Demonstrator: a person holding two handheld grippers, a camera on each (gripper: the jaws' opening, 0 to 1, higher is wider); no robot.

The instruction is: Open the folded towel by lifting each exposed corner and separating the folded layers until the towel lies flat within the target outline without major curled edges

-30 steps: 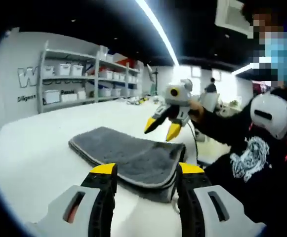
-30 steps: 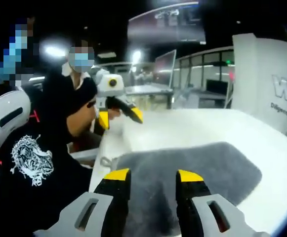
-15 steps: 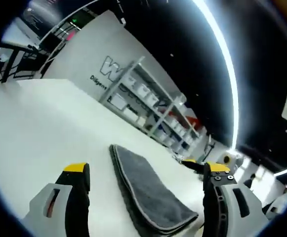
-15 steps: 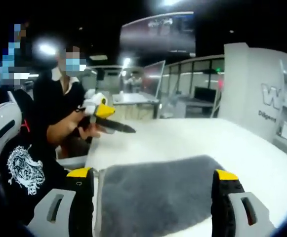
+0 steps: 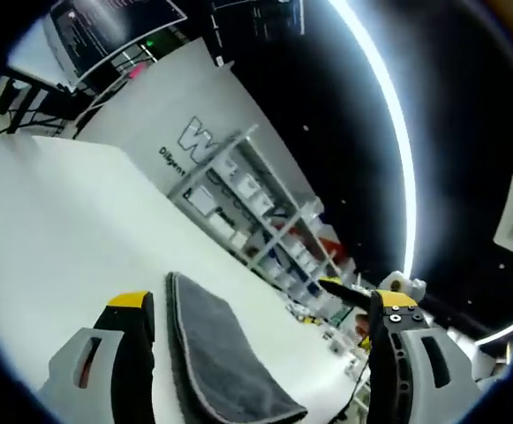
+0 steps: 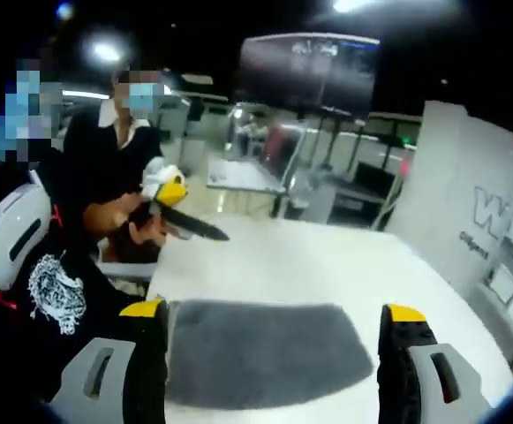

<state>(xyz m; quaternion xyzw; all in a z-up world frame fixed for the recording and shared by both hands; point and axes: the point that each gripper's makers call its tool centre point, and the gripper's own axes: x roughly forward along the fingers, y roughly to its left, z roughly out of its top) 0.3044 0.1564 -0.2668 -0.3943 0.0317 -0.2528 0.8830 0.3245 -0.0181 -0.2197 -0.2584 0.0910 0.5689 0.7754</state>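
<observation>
— White table (image 6: 344, 256), bright workshop behind: where's the towel?

— Grey towel (image 6: 260, 353) lies folded on it, between the right gripper's (image 6: 274, 322) wide-spread jaws, untouched. In the left gripper view it (image 5: 216, 362) lies just beside one jaw of the left gripper (image 5: 265, 305), also wide apart.

— Which step?

— Approach, I'd judge; nothing is lifted yet. Next calls for lowering onto an exposed corner and pinching only the top layer.

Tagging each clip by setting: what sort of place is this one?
Probably an indoor lab or workshop: metal shelving stocked with bins, a branded partition wall, desks and a hanging display screen behind the white table holding the grey towel.
</observation>
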